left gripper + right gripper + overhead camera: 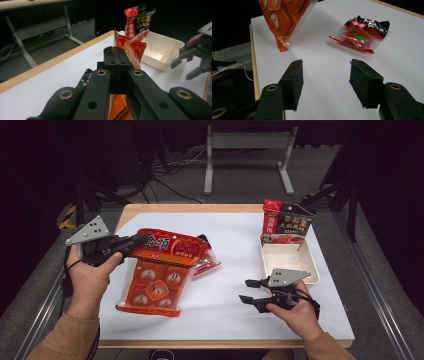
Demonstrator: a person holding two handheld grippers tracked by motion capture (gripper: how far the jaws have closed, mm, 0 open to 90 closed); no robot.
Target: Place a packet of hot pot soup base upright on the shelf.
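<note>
Orange pack pinched near the table's left edge

My left gripper point(137, 241) clamps the orange snack pack point(159, 277) by its top — lower corner touching the table point(230, 320); my right gripper point(248, 290) hovers spread near the front edge.

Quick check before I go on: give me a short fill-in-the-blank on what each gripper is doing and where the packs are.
1. The left gripper is shut on the top edge of the large ____ snack bag.
2. The right gripper hovers over the white sheet with its fingers ____.
3. The red and black pouch stands upright at the far end of the white ____.
4. The small red packet lies flat on the white ____.

Missing words: orange; open; tray; sheet
</note>
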